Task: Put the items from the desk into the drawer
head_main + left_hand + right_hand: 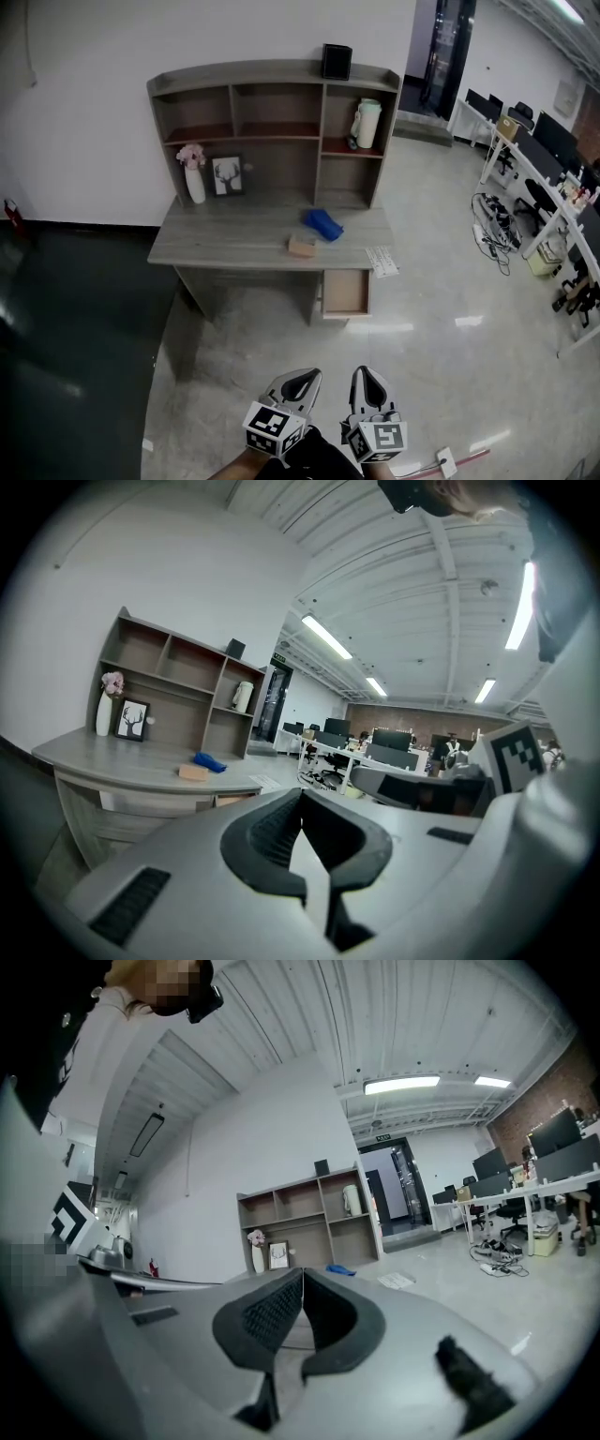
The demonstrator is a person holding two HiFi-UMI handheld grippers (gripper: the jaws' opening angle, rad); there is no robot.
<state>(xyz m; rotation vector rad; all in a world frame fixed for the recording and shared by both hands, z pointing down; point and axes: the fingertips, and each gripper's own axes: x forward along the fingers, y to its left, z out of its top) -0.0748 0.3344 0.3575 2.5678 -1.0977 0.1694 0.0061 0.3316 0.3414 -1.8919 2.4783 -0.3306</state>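
Drawer (pixel 345 292) first: it stands pulled out under the right end of the desk (pixel 225 246), and from above it looks bare inside, nothing in it that I can make out. So the job looks to me like it's at the very start.

Up on the desk, two loose things sit close together toward the right. There's a blue item (pixel 322 224), and just in front of it to the left a small tan box (pixel 301 247). A sheet of paper (pixel 382 261) lies at the right front corner, almost above the drawer. Whether the white vase (pixel 194 178) and the picture frame (pixel 226 175) at the back left count as items too, I can't say.

And the grippers? Both are well short of the desk, out over open floor. The left gripper (pixel 302 375) has its jaws brought together with nothing between them. The right gripper (pixel 367 371) is the same, pressed closed and empty, side by side with its partner.

Everything is left to do: close the gap to the desk, pick up the blue item and the tan box, and lower each into that waiting drawer.
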